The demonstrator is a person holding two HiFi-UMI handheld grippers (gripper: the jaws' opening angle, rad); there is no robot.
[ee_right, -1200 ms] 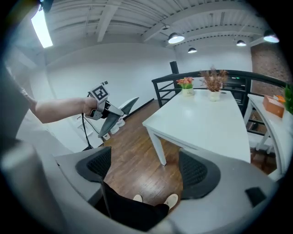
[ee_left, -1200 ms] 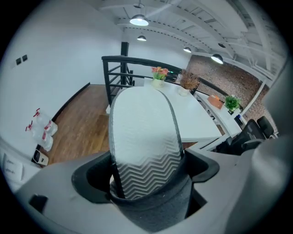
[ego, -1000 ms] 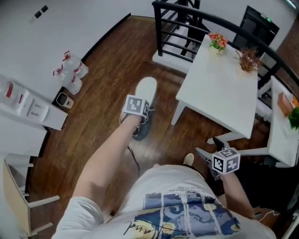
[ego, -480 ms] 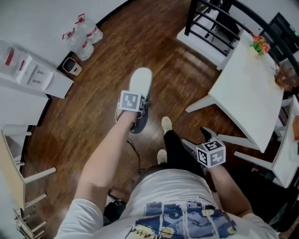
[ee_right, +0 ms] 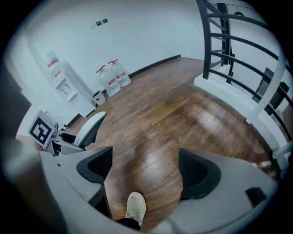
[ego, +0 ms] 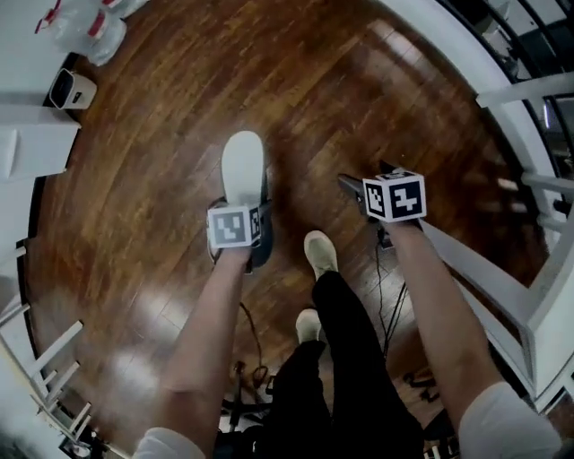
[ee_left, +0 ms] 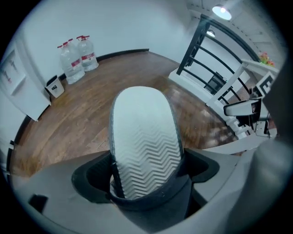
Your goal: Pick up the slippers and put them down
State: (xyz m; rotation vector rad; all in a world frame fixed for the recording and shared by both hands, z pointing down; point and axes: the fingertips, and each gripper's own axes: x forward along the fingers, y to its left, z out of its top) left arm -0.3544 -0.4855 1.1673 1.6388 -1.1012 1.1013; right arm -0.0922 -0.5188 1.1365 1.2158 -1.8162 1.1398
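Note:
A slipper [ego: 243, 170] with a white zigzag sole and a dark grey upper hangs over the wooden floor [ego: 161, 206]. My left gripper [ego: 244, 208] is shut on its heel end, and the toe points away from me. In the left gripper view the slipper [ee_left: 144, 137] stands sole up and fills the gap between the jaws of the left gripper [ee_left: 144, 171]. My right gripper [ego: 359, 188] is level with it to the right and open. In its own view the right gripper [ee_right: 144, 171] holds nothing, with only floor and a shoe behind. No second slipper shows.
The person's pale shoes [ego: 319, 253] stand between the two arms. Water bottles [ego: 85, 27] and a small bin [ego: 70, 88] sit by the wall at far left. White frame legs [ego: 529, 224] run along the right. Cables [ego: 386, 287] lie on the floor. A black railing [ee_right: 229, 36] rises ahead.
The head view has tipped down and moved forward, so the white table has left the frame. The right gripper came up and forward. The left gripper keeps its hold on the slipper.

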